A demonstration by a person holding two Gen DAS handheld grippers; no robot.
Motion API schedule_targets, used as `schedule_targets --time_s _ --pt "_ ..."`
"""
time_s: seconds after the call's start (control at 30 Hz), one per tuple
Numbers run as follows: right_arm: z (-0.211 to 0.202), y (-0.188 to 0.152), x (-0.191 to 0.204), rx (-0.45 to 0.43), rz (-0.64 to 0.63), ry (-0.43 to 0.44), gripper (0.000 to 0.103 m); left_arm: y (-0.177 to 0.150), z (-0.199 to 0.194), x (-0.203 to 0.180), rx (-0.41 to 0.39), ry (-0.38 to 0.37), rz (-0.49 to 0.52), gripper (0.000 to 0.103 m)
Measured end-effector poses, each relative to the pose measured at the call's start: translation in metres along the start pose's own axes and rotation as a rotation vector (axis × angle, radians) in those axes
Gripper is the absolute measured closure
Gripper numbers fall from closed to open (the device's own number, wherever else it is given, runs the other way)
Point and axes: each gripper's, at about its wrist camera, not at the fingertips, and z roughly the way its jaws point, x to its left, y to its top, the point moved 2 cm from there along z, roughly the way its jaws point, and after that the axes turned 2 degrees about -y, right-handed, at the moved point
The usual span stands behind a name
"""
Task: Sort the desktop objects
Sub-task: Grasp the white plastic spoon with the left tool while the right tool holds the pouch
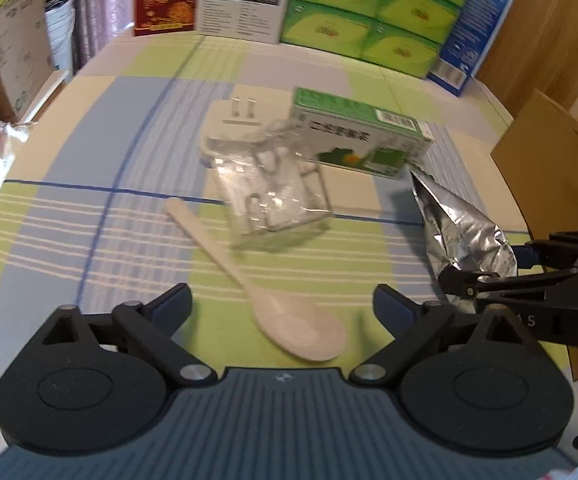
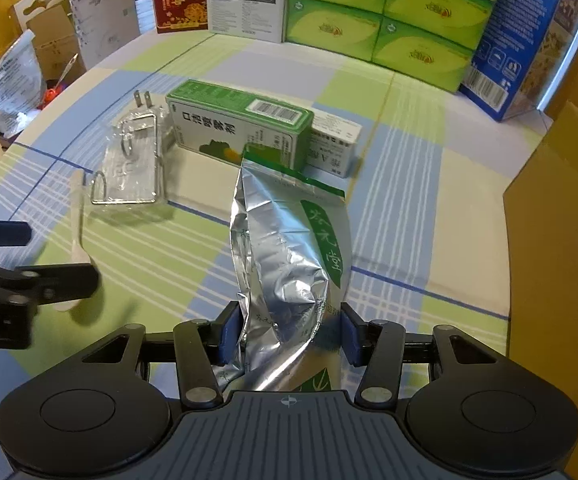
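Checked tablecloth [image 2: 401, 208], "口洁喷雾剂" box [image 2: 225, 128]

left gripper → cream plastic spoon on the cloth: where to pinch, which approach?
Probably the handle, just past the bowl. The cream plastic spoon lies flat on the checked tablecloth, bowl nearest the open left gripper, its thin handle running away to the left. Come from above, fingers astride the handle's width; the broad, shallow bowl offers poorer purchase.

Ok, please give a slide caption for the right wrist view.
Right tongs straddle a crinkled silver foil pouch on the checked tablecloth, before a green rectangular carton.
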Motion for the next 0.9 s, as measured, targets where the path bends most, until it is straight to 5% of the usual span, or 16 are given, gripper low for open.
schedule_targets --time_s 0.2,0.27,0.43,0.7,0.8,0.9 --pt "-0.001 0.0 -0.007 -0.003 0.017 0.01 0.055 -0.009 0.009 -0.009 0.029 0.068 0.119 0.045" --pt "-0.002 0.0 -0.008 -0.006 0.027 0.02 0.055 -0.012 0.004 -0.005 0.031 0.079 0.153 0.069" --pt "-0.006 0.002 -0.005 -0.013 0.026 0.042 0.055 -0.024 -0.011 0.015 0.033 0.044 0.157 0.081" --pt "-0.008 0.005 0.002 -0.021 0.02 0.057 0.055 -0.035 -0.028 0.042 0.002 0.041 0.07 0.079" --pt "-0.008 0.004 0.006 -0.023 0.009 0.062 0.055 -0.03 -0.027 0.043 0.003 0.037 0.014 0.05" --pt "-0.006 0.003 0.009 -0.018 0.003 0.062 0.055 -0.026 -0.023 0.041 0.0 0.036 -0.026 0.047"
